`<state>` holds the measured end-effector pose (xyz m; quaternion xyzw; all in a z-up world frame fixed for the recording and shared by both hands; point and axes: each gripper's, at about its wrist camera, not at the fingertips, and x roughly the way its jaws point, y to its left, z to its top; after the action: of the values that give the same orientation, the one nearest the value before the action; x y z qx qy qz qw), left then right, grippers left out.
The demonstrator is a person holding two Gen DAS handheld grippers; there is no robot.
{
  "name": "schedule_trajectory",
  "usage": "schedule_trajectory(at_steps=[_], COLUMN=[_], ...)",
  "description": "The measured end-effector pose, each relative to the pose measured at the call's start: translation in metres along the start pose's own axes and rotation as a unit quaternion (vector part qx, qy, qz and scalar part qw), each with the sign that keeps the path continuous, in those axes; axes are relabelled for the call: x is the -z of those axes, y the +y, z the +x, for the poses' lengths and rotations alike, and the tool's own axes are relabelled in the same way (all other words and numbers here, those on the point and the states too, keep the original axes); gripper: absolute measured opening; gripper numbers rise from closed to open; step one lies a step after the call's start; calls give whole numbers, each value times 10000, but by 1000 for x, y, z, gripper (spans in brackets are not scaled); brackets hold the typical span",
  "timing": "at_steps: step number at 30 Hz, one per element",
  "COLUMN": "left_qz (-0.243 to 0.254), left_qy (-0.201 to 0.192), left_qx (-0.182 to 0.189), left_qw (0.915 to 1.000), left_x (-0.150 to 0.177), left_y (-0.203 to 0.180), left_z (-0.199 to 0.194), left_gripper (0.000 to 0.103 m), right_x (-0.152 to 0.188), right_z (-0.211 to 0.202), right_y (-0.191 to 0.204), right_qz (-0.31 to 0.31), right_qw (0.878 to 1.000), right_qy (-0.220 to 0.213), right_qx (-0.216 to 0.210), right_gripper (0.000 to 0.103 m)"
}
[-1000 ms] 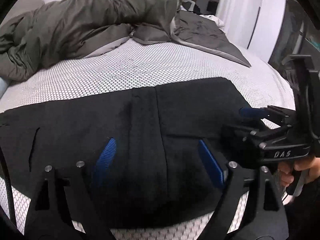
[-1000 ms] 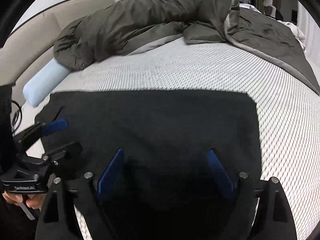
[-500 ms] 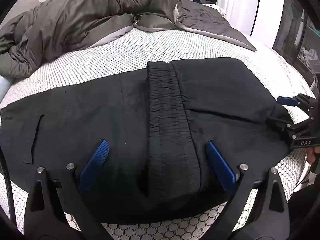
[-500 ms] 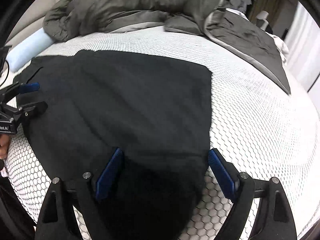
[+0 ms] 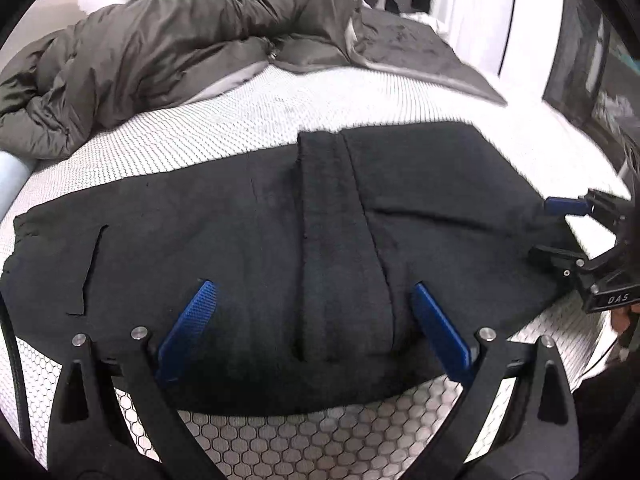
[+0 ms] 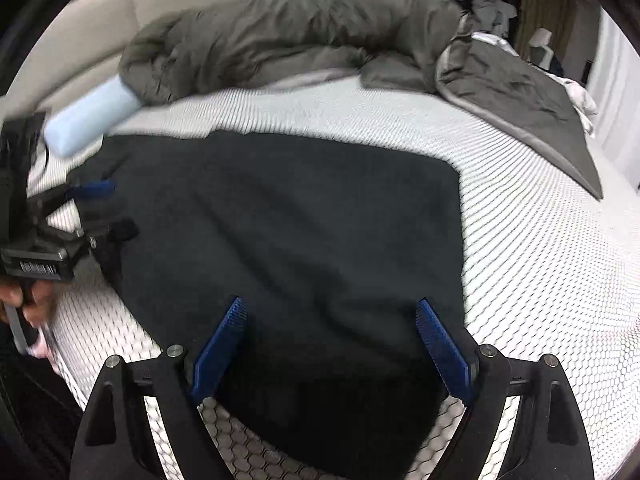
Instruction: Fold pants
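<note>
Left gripper spread, jaws just widened, nothing pinched; right gripper likewise spread. Black pants laid flat on near mattress. Rumpled duvet bunched far side, blue bolster far left.

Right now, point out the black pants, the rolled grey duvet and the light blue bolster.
black pants (image 5: 440,184), left wrist view, flat upper panel.
grey duvet (image 6: 280,36), right wrist view, middle of roll.
light blue bolster (image 6: 90,114), right wrist view, its side.
</note>
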<state>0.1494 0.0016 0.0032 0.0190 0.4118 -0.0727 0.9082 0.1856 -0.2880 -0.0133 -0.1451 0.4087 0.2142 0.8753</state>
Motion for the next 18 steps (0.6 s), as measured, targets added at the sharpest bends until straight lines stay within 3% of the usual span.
schedule_trajectory(at_steps=[3,6,10,12,15,18], left_qz=[67,-4,-118,-495,-1419,-2084], left_qy=[193,221,-44,-332,-601,-702], left_qx=[53,147,269,330,337,-97], left_qw=[9998,9996,9996,9977,9875,9755], left_x=[7,12,12,12,22,36], left_y=[2,7,12,27,64,103], left_z=[6,6,-13,-34,-59,-76], left_gripper=[98,99,98,98,98,98], right_x=[9,18,23,16,6,-1], right_z=[9,2,-9,-15,-24,-26], right_y=[0,-15,-34,-35,-30,-24], right_qz=[-243,-31,488,629,707,782], right_qw=[9990,9981,9985,9978,9957,9933], right_qy=[207,230,70,-188,-542,-699], right_qx=[320,567,241,20,-250,-481], right_gripper=[89,91,91,91,91,91])
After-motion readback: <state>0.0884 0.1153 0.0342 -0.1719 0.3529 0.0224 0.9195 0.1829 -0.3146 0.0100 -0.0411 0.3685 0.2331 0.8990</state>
